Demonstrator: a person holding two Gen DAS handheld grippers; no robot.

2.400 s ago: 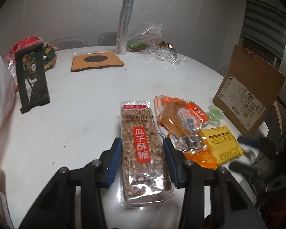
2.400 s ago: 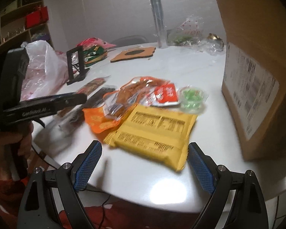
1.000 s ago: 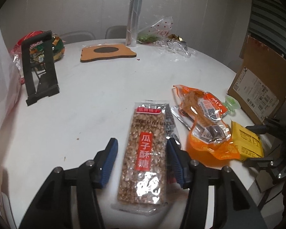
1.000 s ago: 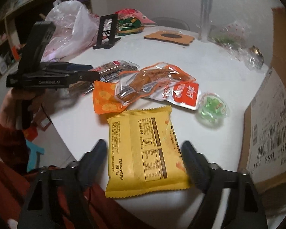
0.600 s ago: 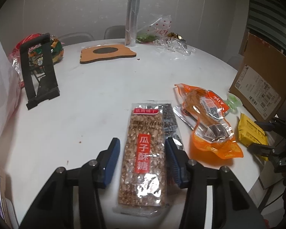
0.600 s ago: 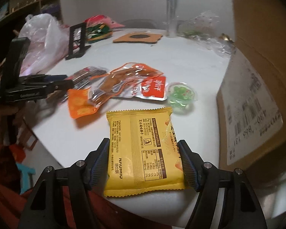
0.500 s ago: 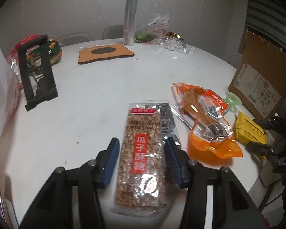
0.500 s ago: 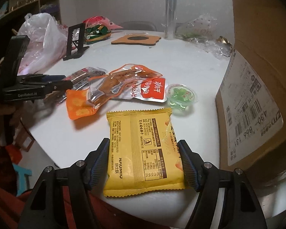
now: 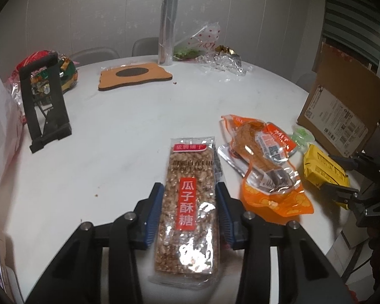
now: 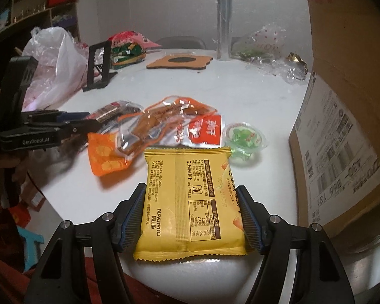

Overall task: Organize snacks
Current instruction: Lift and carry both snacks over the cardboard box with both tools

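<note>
A long seed-brittle bar [image 9: 187,197] with a red label lies on the white round table [image 9: 119,131]. My left gripper [image 9: 188,187] is closing on it, its blue pads [image 9: 154,207] touching both long sides. A yellow biscuit packet [image 10: 190,200] lies at the table's near edge, and my right gripper [image 10: 191,188] is shut on it, one pad against each side. An orange meat-snack pouch [image 10: 164,124] and a green jelly cup [image 10: 244,139] rest between the two. The left gripper [image 10: 63,124] also shows in the right wrist view, held by a hand.
A tall cardboard box [image 10: 342,101] stands at the right edge. At the back are a black stand [image 9: 45,106], a brown mat [image 9: 135,74], a foil roll [image 9: 168,25] and crumpled wrappers [image 9: 223,60]. A plastic bag [image 10: 53,65] sits at the left.
The left jaws have narrowed until the pads meet the bar's sides. The right gripper has rolled level around the yellow packet, and its pads have drawn in slightly.
</note>
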